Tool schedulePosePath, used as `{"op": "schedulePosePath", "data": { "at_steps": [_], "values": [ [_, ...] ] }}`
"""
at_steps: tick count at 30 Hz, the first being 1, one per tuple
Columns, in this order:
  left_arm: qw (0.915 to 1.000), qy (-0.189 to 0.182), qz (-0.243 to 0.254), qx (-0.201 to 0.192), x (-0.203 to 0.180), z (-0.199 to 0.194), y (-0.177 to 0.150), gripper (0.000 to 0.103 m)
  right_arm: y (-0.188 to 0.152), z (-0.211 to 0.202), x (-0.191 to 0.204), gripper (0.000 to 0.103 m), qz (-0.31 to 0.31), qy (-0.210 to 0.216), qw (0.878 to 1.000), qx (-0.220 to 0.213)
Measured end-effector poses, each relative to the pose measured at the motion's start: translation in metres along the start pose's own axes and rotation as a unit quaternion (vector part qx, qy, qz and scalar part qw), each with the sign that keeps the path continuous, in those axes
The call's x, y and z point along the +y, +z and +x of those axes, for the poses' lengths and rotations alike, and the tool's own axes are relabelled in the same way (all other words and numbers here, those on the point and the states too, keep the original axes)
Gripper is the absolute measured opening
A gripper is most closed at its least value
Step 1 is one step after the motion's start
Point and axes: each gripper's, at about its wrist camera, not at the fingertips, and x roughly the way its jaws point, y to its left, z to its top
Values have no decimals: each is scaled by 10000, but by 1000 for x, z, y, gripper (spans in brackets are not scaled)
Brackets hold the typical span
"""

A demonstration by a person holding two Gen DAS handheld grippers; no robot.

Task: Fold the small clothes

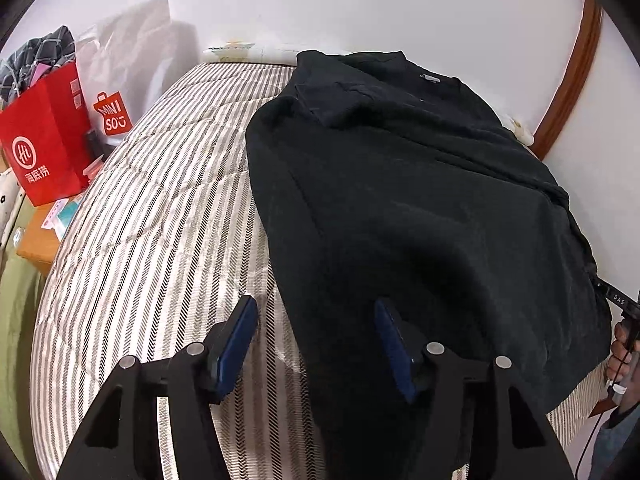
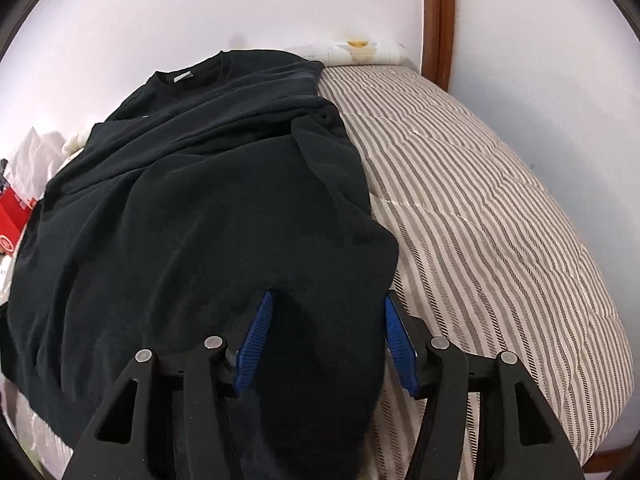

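While the black shirt (image 1: 400,200) lies spread on the bed (image 1: 140,220) w/ only its sleeves turned in, you've barely begun — left claw (image 1: 316,344) and right claw (image 2: 328,340) both gape over its hem.

white plastic bag (image 1: 120,80) — red sign reads "MINISO" | red paper bag (image 1: 44,136) — white Chinese letters under a round sign | black bar (image 1: 618,300) — "DAS"
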Motion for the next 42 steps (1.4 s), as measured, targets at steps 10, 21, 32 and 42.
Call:
{"op": "schedulePosePath", "data": {
  "at_steps": [10, 21, 32, 42],
  "values": [
    [9995, -174, -25, -266, 12, -27, -8, 7, -10, -31, -30, 7, 330, 671, 9965, -372],
    [9974, -608, -88, -388, 21, -70, -36, 7, -26, -77, -36, 7, 124, 791, 9943, -703],
    [9960, -756, -438, -181, 32, -55, -56, 37, -40, -60, -42, 47, 310, 710, 9965, -312],
    [9986, -470, -110, -225, 12, -37, -54, 45, -51, -40, -19, 56, 268, 637, 9972, -287]
  ]
}}
